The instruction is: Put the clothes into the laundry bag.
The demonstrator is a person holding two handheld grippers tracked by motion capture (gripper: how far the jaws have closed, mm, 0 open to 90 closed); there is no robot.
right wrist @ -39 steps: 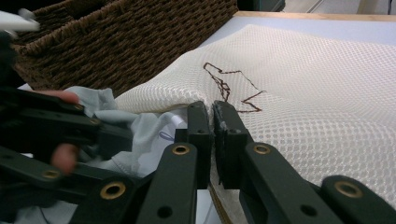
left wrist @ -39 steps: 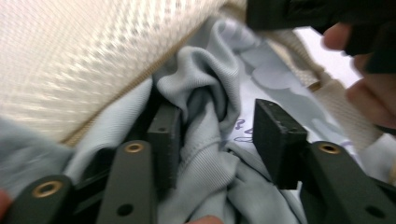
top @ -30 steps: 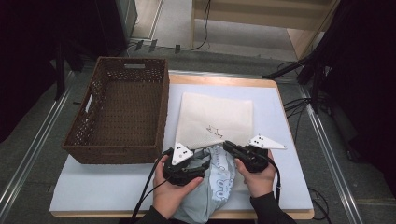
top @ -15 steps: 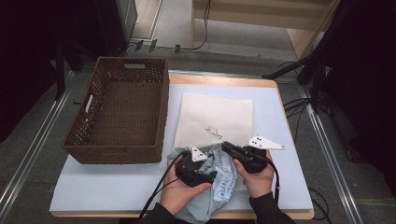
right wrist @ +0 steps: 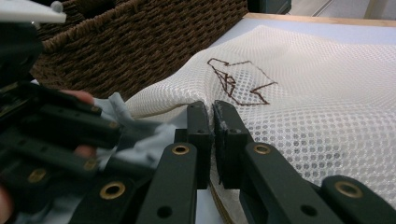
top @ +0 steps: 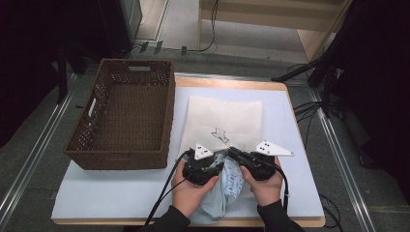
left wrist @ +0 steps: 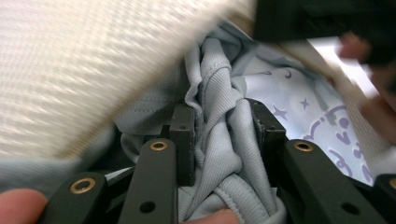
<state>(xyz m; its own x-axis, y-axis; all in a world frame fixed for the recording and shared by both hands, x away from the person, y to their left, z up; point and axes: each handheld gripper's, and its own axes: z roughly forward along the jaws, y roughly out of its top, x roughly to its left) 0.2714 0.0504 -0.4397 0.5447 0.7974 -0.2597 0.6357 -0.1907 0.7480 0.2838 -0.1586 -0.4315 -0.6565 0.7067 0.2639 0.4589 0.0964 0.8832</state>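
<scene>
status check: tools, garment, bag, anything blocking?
Left tool just closed on bunched grey garment. Right tool shut on mesh bag edge. Garment at bag mouth, not yet inside. Wicker basket alongside, nothing blocking.

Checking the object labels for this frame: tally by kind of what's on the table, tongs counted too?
Wicker basket: 1
White mesh bag: 1
Light blue garment: 1
Tongs: 2, left tongs pinching the garment after closing, right tongs shut on the mesh bag's edge
Total: 5
</scene>
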